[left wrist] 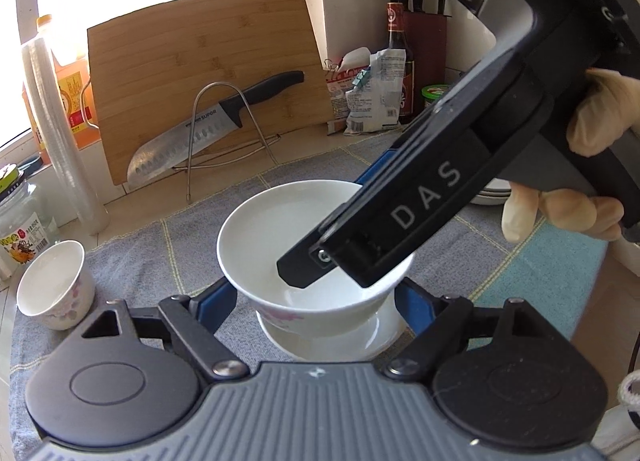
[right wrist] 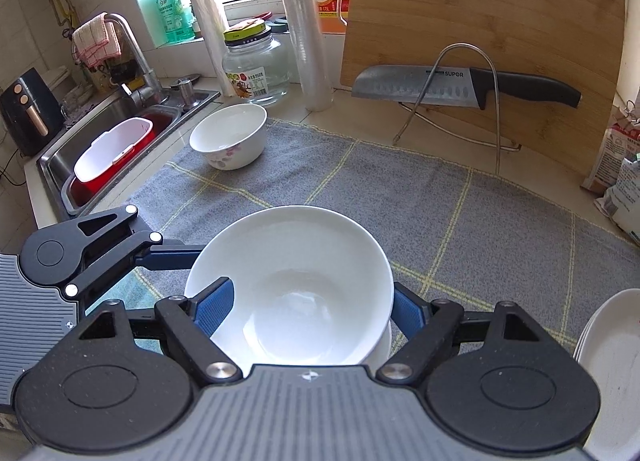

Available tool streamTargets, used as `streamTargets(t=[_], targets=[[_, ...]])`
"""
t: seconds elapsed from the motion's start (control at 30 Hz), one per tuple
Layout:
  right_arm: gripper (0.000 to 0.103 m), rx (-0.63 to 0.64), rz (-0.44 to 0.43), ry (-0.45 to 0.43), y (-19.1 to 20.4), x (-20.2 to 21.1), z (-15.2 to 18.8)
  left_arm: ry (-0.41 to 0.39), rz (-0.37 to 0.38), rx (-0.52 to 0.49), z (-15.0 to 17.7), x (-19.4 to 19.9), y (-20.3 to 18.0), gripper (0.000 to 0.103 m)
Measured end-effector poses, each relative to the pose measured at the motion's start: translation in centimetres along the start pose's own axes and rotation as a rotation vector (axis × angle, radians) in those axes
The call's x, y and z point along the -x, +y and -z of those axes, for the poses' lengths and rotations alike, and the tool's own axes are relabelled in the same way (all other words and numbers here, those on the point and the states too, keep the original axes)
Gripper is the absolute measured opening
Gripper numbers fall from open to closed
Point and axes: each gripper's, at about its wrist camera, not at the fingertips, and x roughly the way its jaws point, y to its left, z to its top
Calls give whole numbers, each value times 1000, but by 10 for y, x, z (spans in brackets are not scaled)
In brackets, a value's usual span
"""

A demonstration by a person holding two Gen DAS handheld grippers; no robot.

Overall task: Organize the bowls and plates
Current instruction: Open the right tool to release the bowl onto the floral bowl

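Observation:
A white bowl with a pink flower print [left wrist: 280, 229] stands in a second white bowl [left wrist: 328, 341] on the grey cloth. My left gripper [left wrist: 316, 301] is open, its blue pads on either side of the stack. My right gripper [right wrist: 304, 307] is shut on the upper bowl [right wrist: 288, 285], one blue pad inside the rim and one outside. It reaches in from the right in the left wrist view [left wrist: 400, 221]. Another flowered bowl [left wrist: 56, 285] stands at the cloth's left edge, also in the right wrist view [right wrist: 229, 137]. A stack of white plates [right wrist: 612, 365] lies at the right.
A bamboo cutting board [right wrist: 480, 37] leans at the back with a knife [right wrist: 460, 87] on a wire rack. A glass jar [right wrist: 256, 69], a plastic roll [right wrist: 308, 29] and bottles stand near the window. The sink [right wrist: 120, 149] with a red tub lies left. Food bags [left wrist: 372, 93] sit back right.

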Motion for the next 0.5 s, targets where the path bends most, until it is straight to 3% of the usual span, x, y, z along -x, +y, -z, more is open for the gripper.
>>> streamTargets(t=[0.5], targets=[[87,-39,-6,54,-8,-15,13,70,49,18,11,-12,-2,85]])
